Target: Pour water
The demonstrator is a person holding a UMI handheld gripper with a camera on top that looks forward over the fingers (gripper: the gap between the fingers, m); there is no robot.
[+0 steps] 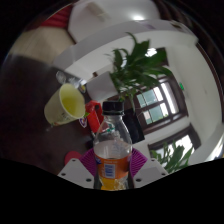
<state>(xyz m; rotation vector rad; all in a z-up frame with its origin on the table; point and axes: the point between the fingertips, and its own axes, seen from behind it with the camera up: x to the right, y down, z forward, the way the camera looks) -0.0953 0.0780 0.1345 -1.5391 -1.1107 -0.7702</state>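
Note:
My gripper (112, 168) is shut on a clear plastic bottle (112, 140) with a black cap, an orange and blue label and orange liquid in its lower part. Both pink pads (86, 162) press on the bottle's sides. The whole view is tilted, so the bottle leans with the gripper. Beyond the bottle, up and to the left, stands a clear cup (64, 104) holding yellowish liquid on a grey table (40, 75). A small red object (93, 122) lies between the cup and the bottle.
A leafy green plant (140, 62) stands behind the bottle. Windows with dark frames (160, 105) lie beyond it. Chairs (85, 15) show at the far side of the table.

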